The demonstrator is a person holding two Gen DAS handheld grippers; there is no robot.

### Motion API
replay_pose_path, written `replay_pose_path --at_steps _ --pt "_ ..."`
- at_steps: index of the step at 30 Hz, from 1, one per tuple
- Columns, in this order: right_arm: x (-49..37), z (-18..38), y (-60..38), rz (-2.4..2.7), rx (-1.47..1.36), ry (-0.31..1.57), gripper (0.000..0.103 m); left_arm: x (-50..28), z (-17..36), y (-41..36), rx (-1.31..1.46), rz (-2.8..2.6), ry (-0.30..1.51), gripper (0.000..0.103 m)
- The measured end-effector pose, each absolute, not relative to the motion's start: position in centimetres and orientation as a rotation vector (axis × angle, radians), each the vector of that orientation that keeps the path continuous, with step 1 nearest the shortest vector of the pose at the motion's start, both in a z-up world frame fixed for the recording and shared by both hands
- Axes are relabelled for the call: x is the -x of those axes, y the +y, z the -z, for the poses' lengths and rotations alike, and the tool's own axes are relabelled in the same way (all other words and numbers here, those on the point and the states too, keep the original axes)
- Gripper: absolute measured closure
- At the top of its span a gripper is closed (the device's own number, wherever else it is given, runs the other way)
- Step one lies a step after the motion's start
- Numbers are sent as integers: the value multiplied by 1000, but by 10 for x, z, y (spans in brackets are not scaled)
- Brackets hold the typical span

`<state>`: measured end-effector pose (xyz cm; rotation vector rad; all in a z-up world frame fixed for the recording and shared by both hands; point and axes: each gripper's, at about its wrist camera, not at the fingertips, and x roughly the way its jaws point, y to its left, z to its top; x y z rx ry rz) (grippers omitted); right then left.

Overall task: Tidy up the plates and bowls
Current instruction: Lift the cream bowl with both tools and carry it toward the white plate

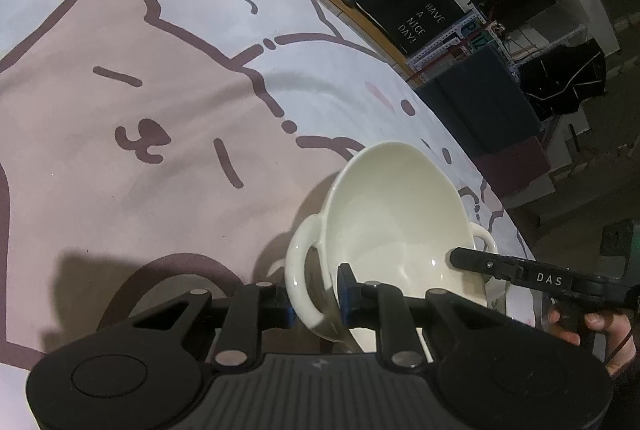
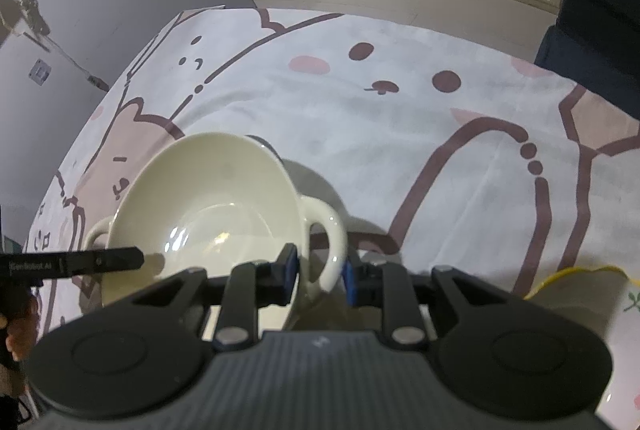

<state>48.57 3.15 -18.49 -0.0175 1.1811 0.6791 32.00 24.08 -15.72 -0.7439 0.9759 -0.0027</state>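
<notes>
Right up close, the left gripper (image 1: 318, 296) is pinching one looped handle of the cream bowl (image 1: 396, 214), pads either side of the loop, and the right gripper (image 2: 318, 278) has the opposite handle, its pads clamped across the loop by the rim. So it's a two-handed carry, and the bowl sits tipped between them, low over the cloth (image 1: 140, 102) with its cartoon animal print; whether its foot touches the cloth I can't tell. To the right there's a yellow-edged plate (image 2: 576, 276) just beside the bowl, most likely where this is headed. The trick now, I'd say, is to move both hands together, at one height, so neither handle twists out of its pinch, and to level the bowl before setting it down. Ceramic on thin pads can slip, so slow and steady. Farther off, a dark sign (image 1: 416, 22) reads "Have a nice day", shelves behind it.
</notes>
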Motion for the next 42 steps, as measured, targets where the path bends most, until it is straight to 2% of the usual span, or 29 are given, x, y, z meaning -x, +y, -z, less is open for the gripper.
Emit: replay_pose_path --at_steps 16,27,42 --pt "-468 175 34 -668 81 1104 74 -315 139 238 690 5 922 82" --pt "-436 126 17 -663 94 1002 75 -297 94 225 675 39 841 82" --pt "-329 63 -74 -541 27 902 75 -250 40 145 562 180 822 82"
